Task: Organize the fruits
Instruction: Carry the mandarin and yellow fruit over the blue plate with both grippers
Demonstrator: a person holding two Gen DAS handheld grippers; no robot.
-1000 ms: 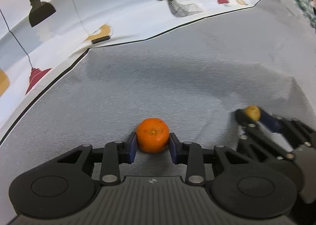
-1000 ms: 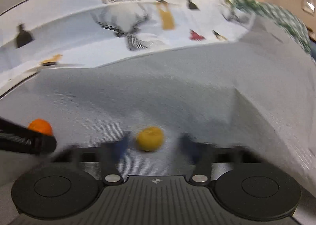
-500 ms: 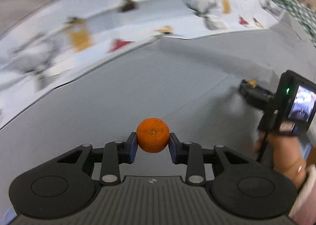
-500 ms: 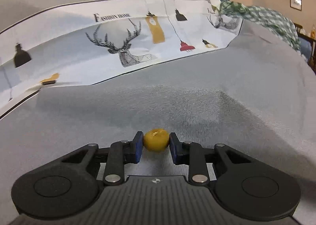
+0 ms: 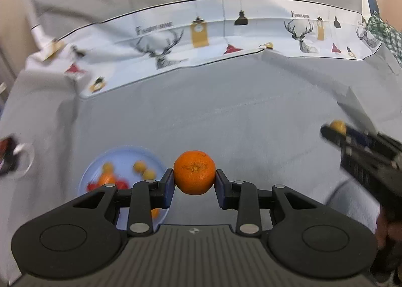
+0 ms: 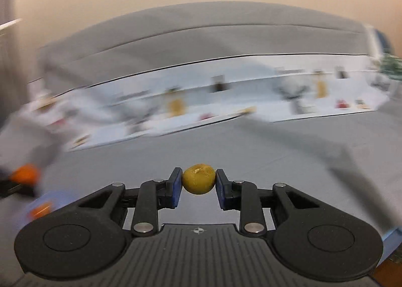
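We hold the left gripper [image 5: 194, 181] level, clamping a tangerine [image 5: 194, 172]; our right gripper [image 6: 198, 183] pinches a small yellow fruit [image 6: 199, 179].

Brightness: even, soft indoor light in both views; no glare.
Shadows: a faint soft shadow lies on the grey cover [image 5: 226, 116] at the right of the left wrist view.
Sharpness, left view: the left gripper [image 5: 194, 181] and its orange [image 5: 194, 175] are crisp; the blue plate [image 5: 120, 161] and the right gripper [image 5: 336, 129] at the frame edge are smeared.
Sharpness, right view: the right gripper [image 6: 198, 181] and the yellow fruit [image 6: 199, 178] are sharp; the printed cloth [image 6: 226, 95] streaks sideways with motion blur.
Distortion: strong fisheye bending; straight edges curve and the corners darken.
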